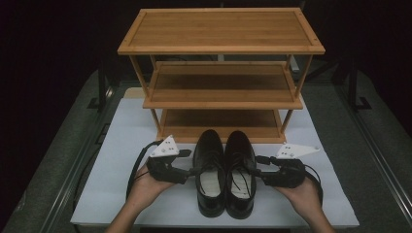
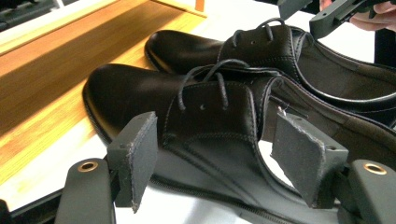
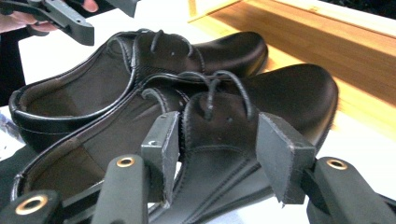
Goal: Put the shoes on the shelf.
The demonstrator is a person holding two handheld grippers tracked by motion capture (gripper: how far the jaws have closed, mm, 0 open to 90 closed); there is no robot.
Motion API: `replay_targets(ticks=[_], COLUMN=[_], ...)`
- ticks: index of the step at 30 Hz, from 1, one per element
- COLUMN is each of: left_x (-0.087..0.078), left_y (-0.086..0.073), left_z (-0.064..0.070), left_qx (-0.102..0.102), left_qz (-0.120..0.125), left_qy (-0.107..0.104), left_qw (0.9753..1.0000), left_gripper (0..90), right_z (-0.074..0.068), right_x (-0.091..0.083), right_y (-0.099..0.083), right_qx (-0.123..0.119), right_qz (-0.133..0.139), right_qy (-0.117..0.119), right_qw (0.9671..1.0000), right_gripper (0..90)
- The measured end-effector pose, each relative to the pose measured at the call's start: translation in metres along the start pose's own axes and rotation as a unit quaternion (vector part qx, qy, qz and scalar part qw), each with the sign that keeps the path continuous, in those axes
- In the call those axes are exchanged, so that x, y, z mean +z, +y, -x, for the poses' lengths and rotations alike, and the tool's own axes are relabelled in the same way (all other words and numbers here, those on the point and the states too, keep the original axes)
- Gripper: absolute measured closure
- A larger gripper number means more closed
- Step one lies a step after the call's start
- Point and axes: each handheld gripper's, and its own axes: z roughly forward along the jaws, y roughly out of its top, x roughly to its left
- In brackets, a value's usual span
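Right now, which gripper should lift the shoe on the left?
Left. The left gripper sits right beside the left shoe, its open jaws straddling that shoe's side; the right gripper is beside the other shoe.

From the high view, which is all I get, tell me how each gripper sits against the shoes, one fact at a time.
Observer: In the left gripper view, the left gripper is open, its pads straddling the outer side wall of the left shoe below the laces, one pad towards the toe, one towards the heel.
Operator: Give me the right one.
Observer: In the right gripper view, the right gripper is open as well, its pads either side of the right shoe's lace flap.
Operator: Report the laces.
Observer: On both shoes the black laces stand up in loose loops.
Operator: Say where the toes are.
Observer: Both toes point at the wooden shoe rack's bottom shelf.
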Motion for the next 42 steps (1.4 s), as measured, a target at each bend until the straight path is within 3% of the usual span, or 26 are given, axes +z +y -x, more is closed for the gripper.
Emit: replay_targets(ticks=[9, 18, 26, 32, 37, 42], left_x=[0.017, 0.004, 0.015, 0.022, 0.024, 0.022], left_y=[0.004, 0.013, 0.01, 0.007, 0.004, 0.004], left_z=[0.009, 0.004, -0.002, 0.001, 0.002, 0.006], left_qx=[0.014, 0.013, 0.01, 0.014, 0.013, 0.03], left_qz=[-0.012, 0.017, -0.001, -0.01, -0.015, -0.019], left_qy=[-0.016, -0.007, 0.005, 0.001, -0.013, -0.017], left_qw=[0.9997, 0.9997, 0.9999, 0.9999, 0.9997, 0.9992], left_gripper=[30.9, 34.8, 38.2, 40.7, 51.1, 64.8], right_z=[-0.007, -0.001, 0.001, -0.001, -0.004, -0.006], right_x=[0.01, -0.002, 0.012, 0.015, 0.018, 0.015], right_y=[0.003, 0.006, 0.005, 0.002, 0.001, 0.0], right_qx=[-0.007, -0.001, -0.005, -0.007, -0.013, -0.02], right_qz=[-0.011, 0.01, -0.01, -0.018, -0.02, -0.016], right_qy=[0.012, -0.002, -0.005, -0.007, 0.004, 0.009], right_qw=[0.9998, 0.9999, 0.9999, 0.9998, 0.9997, 0.9996], right_gripper=[45.7, 47.2, 48.1, 49.5, 60.8, 72.0])
